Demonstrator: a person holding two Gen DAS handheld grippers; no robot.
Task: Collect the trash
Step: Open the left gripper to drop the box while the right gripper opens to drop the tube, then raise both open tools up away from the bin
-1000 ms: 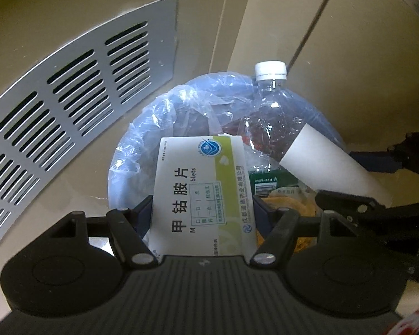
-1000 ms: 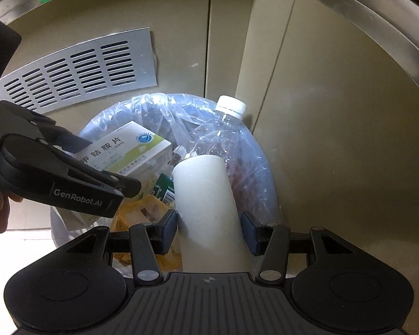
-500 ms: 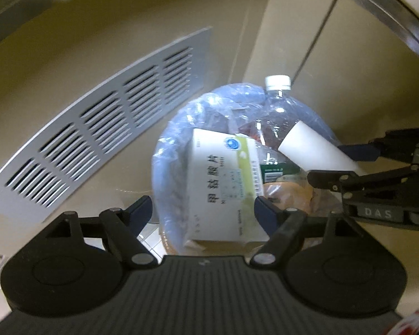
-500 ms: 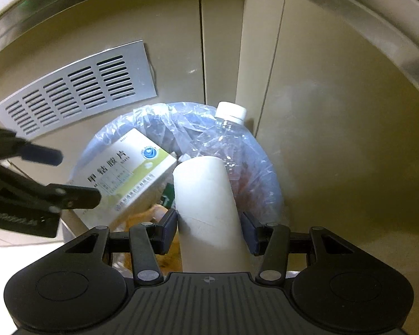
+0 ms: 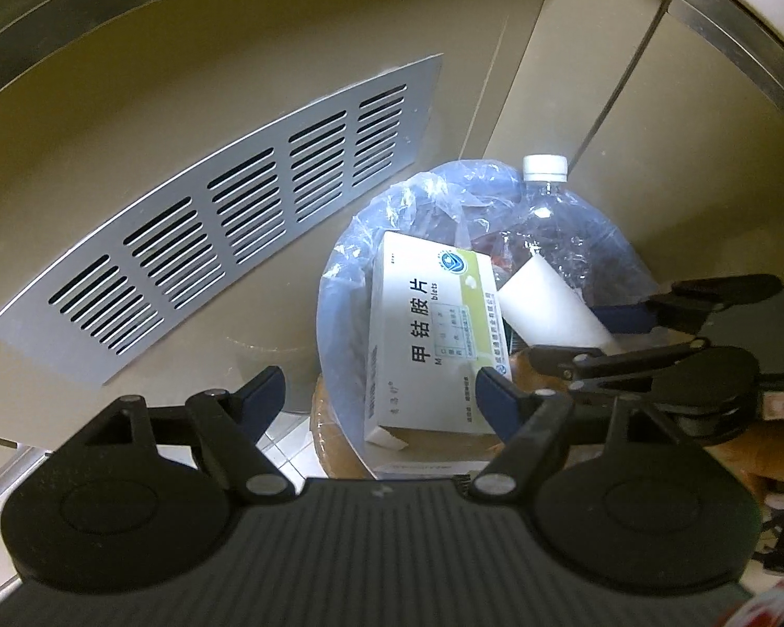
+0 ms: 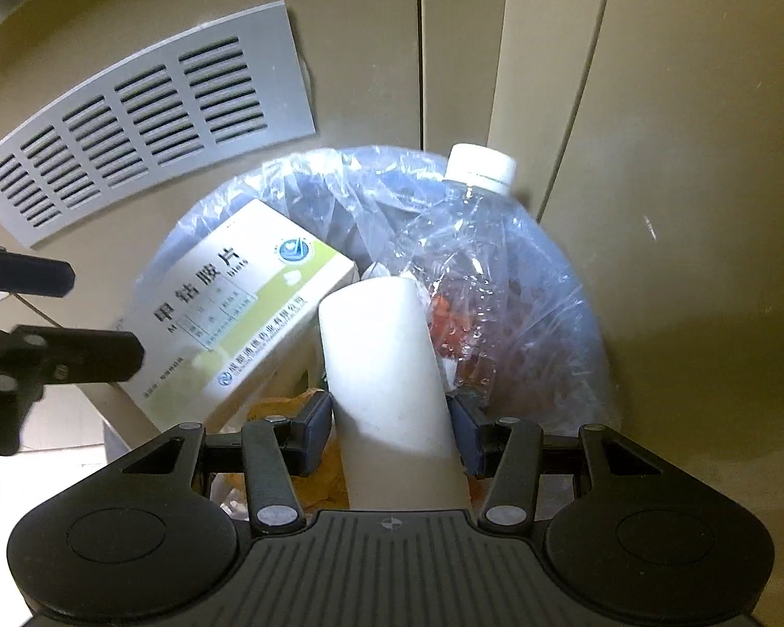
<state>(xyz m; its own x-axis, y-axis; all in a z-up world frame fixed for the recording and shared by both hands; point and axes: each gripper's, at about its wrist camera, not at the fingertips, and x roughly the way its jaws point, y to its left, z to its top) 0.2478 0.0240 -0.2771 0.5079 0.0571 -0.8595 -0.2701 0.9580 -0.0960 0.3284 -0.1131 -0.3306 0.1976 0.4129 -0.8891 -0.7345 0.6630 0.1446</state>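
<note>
A bin lined with a clear bluish bag (image 5: 339, 282) (image 6: 564, 313) stands against beige panels. On its contents lies a white and green medicine box (image 5: 434, 334) (image 6: 235, 308), next to a clear plastic bottle with a white cap (image 5: 546, 177) (image 6: 475, 209). My left gripper (image 5: 379, 384) (image 6: 102, 318) hovers open above the box, with its pads apart from the box's sides. My right gripper (image 6: 390, 413) (image 5: 590, 332) is shut on a white paper cup (image 6: 381, 345) (image 5: 549, 308), which points down into the bin beside the box.
A grey slotted vent grille (image 5: 225, 230) (image 6: 146, 120) is set in the beige wall left of the bin. Beige cabinet panels (image 6: 679, 157) close in behind and to the right. Pale floor tiles (image 5: 282, 449) show under the left gripper.
The left gripper's jaws spread and let go of the medicine box, then drew back and up; the box now rests in the bin. The right gripper sank closer to the bin with the cup.
</note>
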